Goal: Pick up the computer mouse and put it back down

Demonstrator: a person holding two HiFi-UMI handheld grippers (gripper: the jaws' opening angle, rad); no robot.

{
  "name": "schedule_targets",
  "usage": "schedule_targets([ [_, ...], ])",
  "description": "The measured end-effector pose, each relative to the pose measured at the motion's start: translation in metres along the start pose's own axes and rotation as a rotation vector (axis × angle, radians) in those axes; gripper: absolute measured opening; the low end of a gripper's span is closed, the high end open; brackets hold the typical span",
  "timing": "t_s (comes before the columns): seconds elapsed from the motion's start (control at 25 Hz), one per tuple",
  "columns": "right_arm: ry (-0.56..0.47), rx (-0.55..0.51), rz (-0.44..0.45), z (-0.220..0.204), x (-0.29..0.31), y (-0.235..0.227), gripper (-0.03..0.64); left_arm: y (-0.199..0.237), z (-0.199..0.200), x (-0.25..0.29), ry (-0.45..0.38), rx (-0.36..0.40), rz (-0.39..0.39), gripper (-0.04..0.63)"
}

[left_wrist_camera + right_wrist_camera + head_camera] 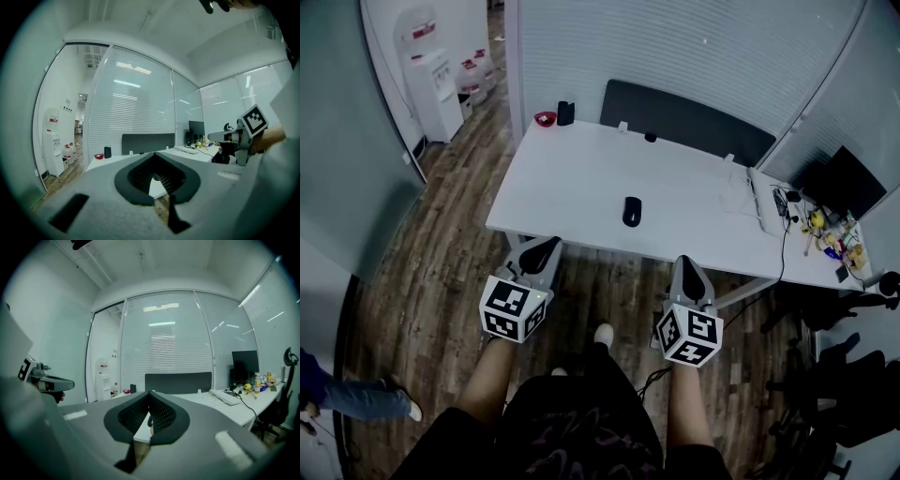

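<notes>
Held roughly level just short of the table's (572, 178) near edge, over the wood floor: left gripper (549, 244) by the table's near-left corner, right gripper (685, 262) further along that same edge. Both with jaws drawn together tip to tip, clamped on nothing, as seen in each gripper view. Neither touching the table.

Next, on the table top, not far in from the near edge and roughly midway between the two grippers' lines: black computer mouse (632, 211), lying flat, well apart from both sets of tips, with bare white surface all round it.

Further right on the table: white keyboard (757, 199), then a tangle of cables and small coloured items towards the right end.

At the table's far-left corner: red bowl (545, 119) with black cup (565, 113) just beside it.

Along the table's far edge: dark partition panel (684, 120), upright.

Beyond the table's left end, against the wall: white water dispenser (431, 80).
</notes>
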State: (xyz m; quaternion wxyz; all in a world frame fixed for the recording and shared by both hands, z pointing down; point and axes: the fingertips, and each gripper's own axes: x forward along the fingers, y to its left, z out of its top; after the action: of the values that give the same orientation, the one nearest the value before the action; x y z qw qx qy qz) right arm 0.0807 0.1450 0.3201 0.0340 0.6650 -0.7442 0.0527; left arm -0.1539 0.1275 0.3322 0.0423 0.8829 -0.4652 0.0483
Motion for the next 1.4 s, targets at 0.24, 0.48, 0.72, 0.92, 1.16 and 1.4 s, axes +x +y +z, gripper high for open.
schedule_targets([
  [0.24, 0.002, 0.003, 0.014, -0.001, 0.019, -0.008, 0.009, 0.002, 0.001, 0.021, 0.002, 0.006, 0.002, 0.002],
  [0.48, 0.014, 0.011, 0.020, -0.003, 0.041, -0.018, 0.009, 0.005, 0.000, 0.044, 0.021, 0.006, 0.003, 0.002],
  [0.72, 0.042, 0.020, 0.023, -0.015, 0.067, -0.030, 0.009, 0.011, -0.010, 0.070, 0.049, -0.003, 0.004, 0.002],
  [0.92, 0.089, 0.048, 0.038, -0.028, 0.093, -0.039, 0.009, 0.020, -0.015, 0.094, 0.069, -0.014, 0.013, 0.002],
  [1.16, 0.113, 0.059, 0.053, -0.037, 0.128, -0.052, 0.009, 0.031, -0.020, 0.130, 0.092, -0.016, 0.020, 0.002],
  [1.4, 0.131, 0.070, 0.077, -0.042, 0.167, -0.066, 0.009, 0.041, -0.023, 0.169, 0.112, -0.024, 0.031, 0.002],
])
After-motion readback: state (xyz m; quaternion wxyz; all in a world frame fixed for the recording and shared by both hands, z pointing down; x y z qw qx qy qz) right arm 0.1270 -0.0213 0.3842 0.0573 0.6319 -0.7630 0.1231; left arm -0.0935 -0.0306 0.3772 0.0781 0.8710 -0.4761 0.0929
